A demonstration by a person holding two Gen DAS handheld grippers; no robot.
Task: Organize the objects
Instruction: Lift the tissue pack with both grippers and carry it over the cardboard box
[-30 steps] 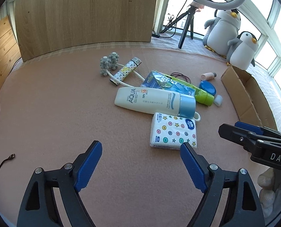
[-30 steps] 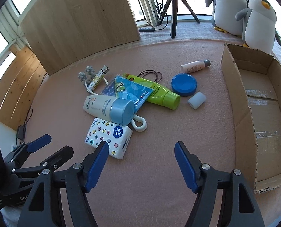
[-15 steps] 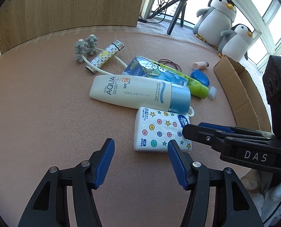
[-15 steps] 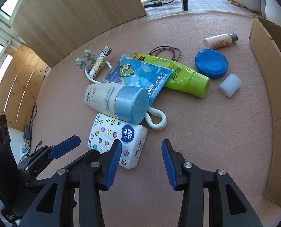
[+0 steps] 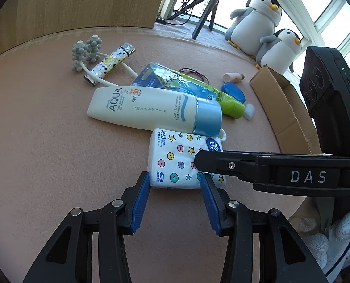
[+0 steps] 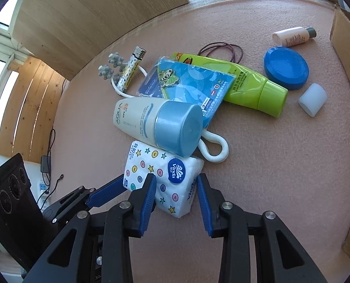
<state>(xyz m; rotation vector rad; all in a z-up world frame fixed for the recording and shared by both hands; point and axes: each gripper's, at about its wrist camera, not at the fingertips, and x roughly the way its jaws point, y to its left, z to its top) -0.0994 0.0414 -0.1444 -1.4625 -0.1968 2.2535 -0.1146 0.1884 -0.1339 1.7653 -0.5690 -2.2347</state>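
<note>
The tissue pack lies against the sunscreen tube's blue cap, left of the cardboard box. Both the left gripper and right gripper straddle it, jaws parted, not yet pinching. Judged step: grasping (one closes, lifts it boxward).

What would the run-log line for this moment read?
phase: reaching | target: tissue pack | left gripper: open, at pack's near edge | right gripper: open, straddling pack corner | cardboard box: nothing visible inside
</note>
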